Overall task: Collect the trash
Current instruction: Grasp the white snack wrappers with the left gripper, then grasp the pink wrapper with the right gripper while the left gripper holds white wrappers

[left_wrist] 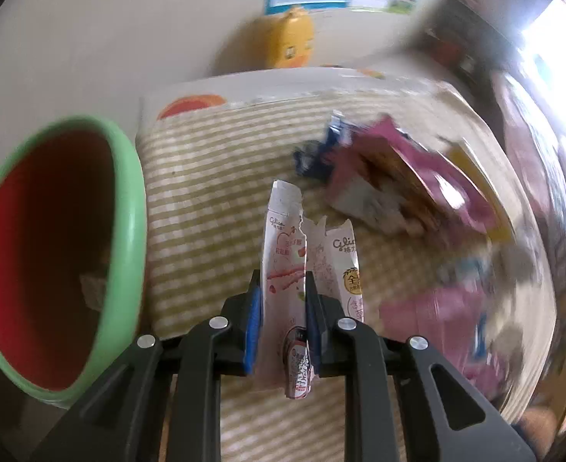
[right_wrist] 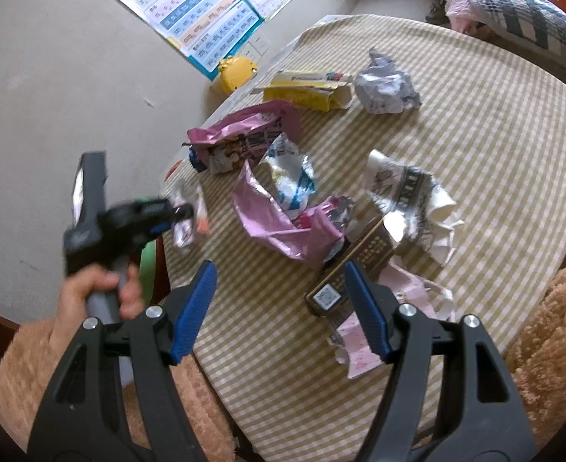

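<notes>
My left gripper (left_wrist: 283,285) is shut on a torn white Glico snack wrapper (left_wrist: 288,238) and holds it above the table's left edge, beside a bin (left_wrist: 128,208) with a green rim and red inside. In the right wrist view that gripper (right_wrist: 175,211) shows blurred with the wrapper (right_wrist: 188,215). My right gripper (right_wrist: 279,273) is open and empty above the checked tablecloth (right_wrist: 494,134). Ahead of it lie a dark gold-patterned box (right_wrist: 344,273), pink wrappers (right_wrist: 279,223), a blue-white wrapper (right_wrist: 290,177) and a crushed paper cup (right_wrist: 414,200).
Further back lie a pink snack bag (right_wrist: 240,134), a yellow carton (right_wrist: 309,90) and crumpled grey paper (right_wrist: 387,88). A yellow toy (right_wrist: 236,71) stands by the wall under posters. A pink torn wrapper (right_wrist: 402,292) lies near the right finger. A bed stands at the far right.
</notes>
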`<state>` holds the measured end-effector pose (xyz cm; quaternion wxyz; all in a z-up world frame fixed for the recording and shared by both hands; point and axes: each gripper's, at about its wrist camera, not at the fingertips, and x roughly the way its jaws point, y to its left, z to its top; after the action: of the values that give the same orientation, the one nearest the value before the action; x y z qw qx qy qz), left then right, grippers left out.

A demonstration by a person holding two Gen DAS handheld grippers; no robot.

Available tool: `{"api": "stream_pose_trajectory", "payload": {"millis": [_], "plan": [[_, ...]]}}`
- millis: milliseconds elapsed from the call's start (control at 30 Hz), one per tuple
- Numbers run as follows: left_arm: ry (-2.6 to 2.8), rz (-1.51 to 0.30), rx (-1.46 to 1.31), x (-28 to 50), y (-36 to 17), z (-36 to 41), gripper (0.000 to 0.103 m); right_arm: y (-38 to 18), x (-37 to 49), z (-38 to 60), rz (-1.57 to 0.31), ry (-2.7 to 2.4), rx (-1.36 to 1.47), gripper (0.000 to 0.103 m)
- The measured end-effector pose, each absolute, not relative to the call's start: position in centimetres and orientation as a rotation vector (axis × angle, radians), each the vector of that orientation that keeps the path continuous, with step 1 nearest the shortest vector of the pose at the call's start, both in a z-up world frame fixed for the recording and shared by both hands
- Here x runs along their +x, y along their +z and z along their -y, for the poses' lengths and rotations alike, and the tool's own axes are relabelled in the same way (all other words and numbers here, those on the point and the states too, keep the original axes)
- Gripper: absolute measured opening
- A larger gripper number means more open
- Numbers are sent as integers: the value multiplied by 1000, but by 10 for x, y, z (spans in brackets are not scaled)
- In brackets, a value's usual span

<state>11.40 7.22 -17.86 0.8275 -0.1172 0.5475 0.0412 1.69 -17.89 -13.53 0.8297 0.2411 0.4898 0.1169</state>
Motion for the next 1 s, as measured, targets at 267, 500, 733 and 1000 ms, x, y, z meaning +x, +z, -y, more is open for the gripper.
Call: {"api": "stream_pose_trajectory", "payload": {"millis": [267,500,733,1000], "plan": [[-76,-1184,-86,73,-167,-48,18,-133,17,215,-1031,111,498,67],[-90,-1240,-67,64,-185,-30,43,-144,15,236,-1064,40,517,67],[-125,-1258,-77,61,-193,-28,30,-145,17,219,-1075,60,441,67],[-108,-1163,-73,49,-168,-39,18,-129,39,170,-1043,171,249,67]]}}
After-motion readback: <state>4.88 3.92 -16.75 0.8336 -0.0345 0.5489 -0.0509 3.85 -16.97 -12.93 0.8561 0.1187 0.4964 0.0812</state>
